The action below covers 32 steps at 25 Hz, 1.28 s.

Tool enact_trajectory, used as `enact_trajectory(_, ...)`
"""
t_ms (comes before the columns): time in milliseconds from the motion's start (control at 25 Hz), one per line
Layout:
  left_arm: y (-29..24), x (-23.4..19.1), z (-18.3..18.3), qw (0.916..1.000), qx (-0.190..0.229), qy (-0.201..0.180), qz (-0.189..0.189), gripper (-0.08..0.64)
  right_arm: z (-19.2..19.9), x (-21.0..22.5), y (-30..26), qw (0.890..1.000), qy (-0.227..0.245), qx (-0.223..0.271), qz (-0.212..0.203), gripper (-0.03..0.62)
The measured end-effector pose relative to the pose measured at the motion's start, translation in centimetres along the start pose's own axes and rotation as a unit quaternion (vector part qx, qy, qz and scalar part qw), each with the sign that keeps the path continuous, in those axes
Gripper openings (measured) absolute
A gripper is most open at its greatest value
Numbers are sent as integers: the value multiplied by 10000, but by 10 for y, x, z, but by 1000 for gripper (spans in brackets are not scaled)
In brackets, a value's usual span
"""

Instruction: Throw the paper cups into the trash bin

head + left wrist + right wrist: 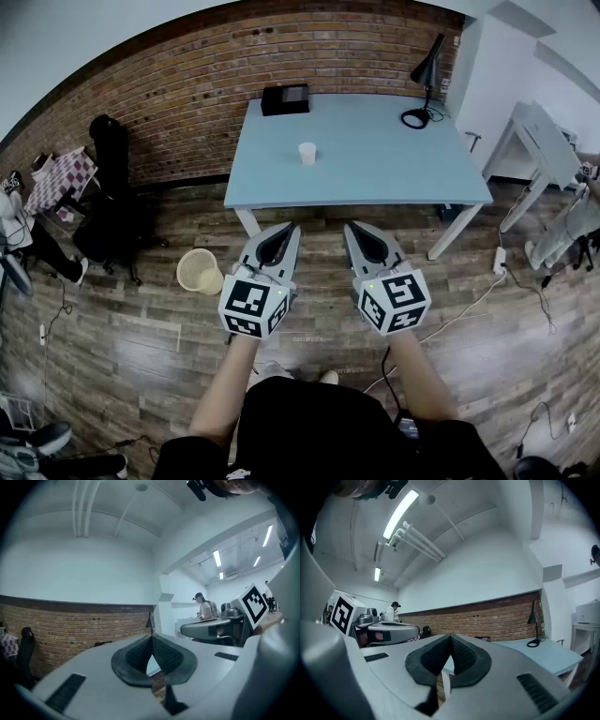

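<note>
A white paper cup (307, 153) stands upright near the middle of the light blue table (375, 173). A pale yellow mesh trash bin (200, 271) sits on the wooden floor left of the table's front leg. My left gripper (292, 226) and right gripper (351, 225) are held side by side, level, in front of the table's near edge and well short of the cup. Both are shut with nothing between the tips, as the left gripper view (151, 636) and the right gripper view (450, 636) show. The right gripper's marker cube (254, 603) shows in the left gripper view.
A black box (285, 98) and a black desk lamp (424, 80) stand at the table's back edge, against a brick wall (187, 84). A black chair (112, 220) stands left; a white table (539, 141) is at right. Cables (511, 272) run over the floor.
</note>
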<state>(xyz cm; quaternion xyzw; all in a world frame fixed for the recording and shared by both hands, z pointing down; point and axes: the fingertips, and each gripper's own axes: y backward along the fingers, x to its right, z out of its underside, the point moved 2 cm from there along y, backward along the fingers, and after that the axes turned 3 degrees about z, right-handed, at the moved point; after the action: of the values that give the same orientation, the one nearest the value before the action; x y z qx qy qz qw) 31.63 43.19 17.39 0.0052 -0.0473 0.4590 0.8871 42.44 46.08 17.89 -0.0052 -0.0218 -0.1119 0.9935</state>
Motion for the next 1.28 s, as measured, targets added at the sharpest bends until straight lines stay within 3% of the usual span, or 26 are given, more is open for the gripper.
enact_trajectory(640,-10,-26,11,9998,-51,147,-138,2,3,2,-27,9999,32,-44,-138,2)
enact_trajectory(1280,-63,-93,29,9995,-80,255,162,2,17,12,-117,9996,-160,-240,-70,2)
